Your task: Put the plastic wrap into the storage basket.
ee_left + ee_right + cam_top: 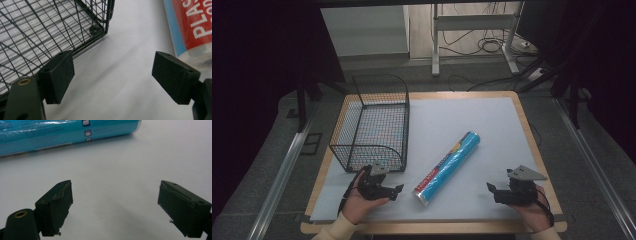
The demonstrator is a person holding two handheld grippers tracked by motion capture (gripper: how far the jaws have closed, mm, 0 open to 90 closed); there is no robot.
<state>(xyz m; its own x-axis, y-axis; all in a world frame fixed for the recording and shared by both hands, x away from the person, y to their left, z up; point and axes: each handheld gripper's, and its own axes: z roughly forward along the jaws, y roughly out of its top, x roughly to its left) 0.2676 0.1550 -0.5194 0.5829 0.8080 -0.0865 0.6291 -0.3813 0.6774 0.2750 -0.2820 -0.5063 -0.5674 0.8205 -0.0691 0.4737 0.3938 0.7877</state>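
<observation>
Flanking a roll of plastic wrap with both claws wide and empty, the wire basket waiting beside it.

We see the roll of plastic wrap lying flat and diagonal on the pale surface, its near capped end toward us and between the two hands, probably so either side can reach it. Our left claw hovers just in front of the black wire basket, jaws spread with nothing between them, the roll's red-labelled end just off to its right in the left gripper view. Our right claw stands apart from the roll, also spread and empty, aimed at its blue side. We judge the basket, open-topped and near the roll, to be the likely destination.
</observation>
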